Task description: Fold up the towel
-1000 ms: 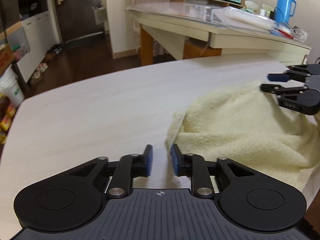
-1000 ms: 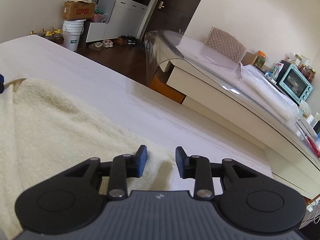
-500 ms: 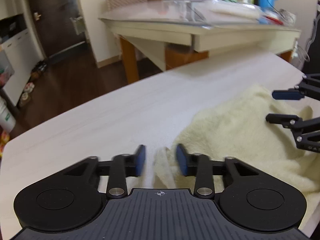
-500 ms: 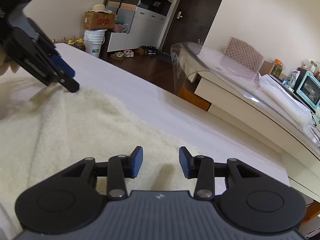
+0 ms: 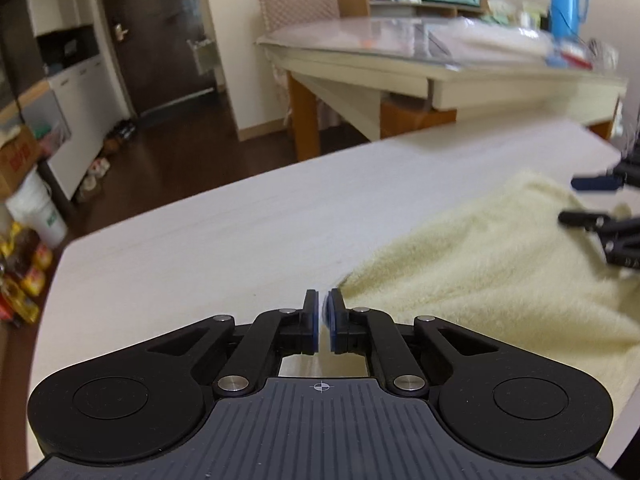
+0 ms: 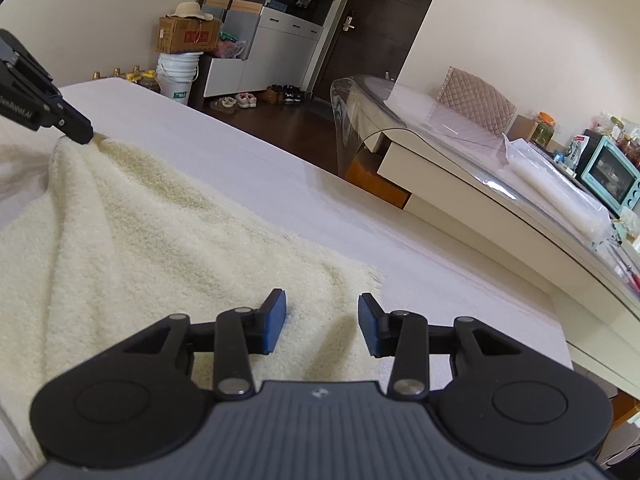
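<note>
The cream terry towel (image 5: 492,276) lies spread on the pale wood-grain table (image 5: 224,240), rumpled, with one corner drawn up into a peak.

The left wrist view shows the left gripper (image 5: 322,320) with its blue pads nearly together, only a thin sliver between them. The towel's corner runs up to the right-hand pad, but from this angle the fabric inside the pads is hidden. The right wrist view settles it: there the left gripper (image 6: 82,134) comes in from the upper left, its black tip pinching the towel's (image 6: 152,232) far corner, and the cloth rises in a tented ridge to that point.

The right gripper (image 6: 322,322) has its jaws partly apart, having widened a little just before this moment. Nothing is between the pads; they stand over the towel's near corner, with folds of cloth below the gap. In the left wrist view the right gripper (image 5: 588,200) shows at the right edge, one blue pad above a black finger, parted, over the towel's far side.

Only the left view shows a blue thermos jug (image 5: 566,0) on the glass-topped table (image 5: 400,52) behind. Only the right view shows a cardboard box (image 6: 188,36) with a straw hat (image 6: 190,11) on a white bucket (image 6: 176,76).
</note>
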Tool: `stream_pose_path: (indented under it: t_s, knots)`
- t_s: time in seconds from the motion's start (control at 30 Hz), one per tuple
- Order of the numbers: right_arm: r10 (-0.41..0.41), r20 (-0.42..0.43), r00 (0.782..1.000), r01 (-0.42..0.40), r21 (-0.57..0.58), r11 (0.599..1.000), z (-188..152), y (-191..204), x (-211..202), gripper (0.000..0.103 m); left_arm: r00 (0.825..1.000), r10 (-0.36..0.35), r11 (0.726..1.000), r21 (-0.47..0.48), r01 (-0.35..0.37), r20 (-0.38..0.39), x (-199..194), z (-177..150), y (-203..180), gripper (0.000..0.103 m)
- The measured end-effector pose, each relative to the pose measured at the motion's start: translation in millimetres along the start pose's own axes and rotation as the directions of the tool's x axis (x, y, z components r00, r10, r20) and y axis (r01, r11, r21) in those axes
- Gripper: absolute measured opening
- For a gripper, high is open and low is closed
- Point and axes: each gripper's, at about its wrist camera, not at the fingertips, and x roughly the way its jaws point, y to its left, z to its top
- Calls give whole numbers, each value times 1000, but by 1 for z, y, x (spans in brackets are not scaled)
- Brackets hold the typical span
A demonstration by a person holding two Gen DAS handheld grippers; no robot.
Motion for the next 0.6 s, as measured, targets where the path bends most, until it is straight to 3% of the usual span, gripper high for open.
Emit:
stream_pose_path:
  t_s: [0.07,0.17,0.27,0.33,0.43,0.6]
  knots:
    - [-10,-16,1000,10,6,1000,0,-1,-2,43,998,-55,997,53,57,-42,-1,-2,-7,5]
    - [-11,-44,999,12,20,1000,-1,-6,-3,43,995,-90,995,38,92,-45,-4,-5,-3,11]
    - [-22,-60,998,22,-1,1000,-1,-5,-5,44,996,-88,996,14,89,-33,-6,-1,5,10]
    - [-33,-69,997,32,-16,999,-2,-4,-7,44,990,-130,991,28,132,-56,-5,1,3,10]
    - [-48,-89,995,46,-25,999,-6,-5,-12,44,978,-181,976,101,192,-105,-2,-2,-14,10]
    - [-75,-110,991,74,-7,997,-15,-12,-20,45,970,-202,964,145,221,-133,-3,-3,-25,10]
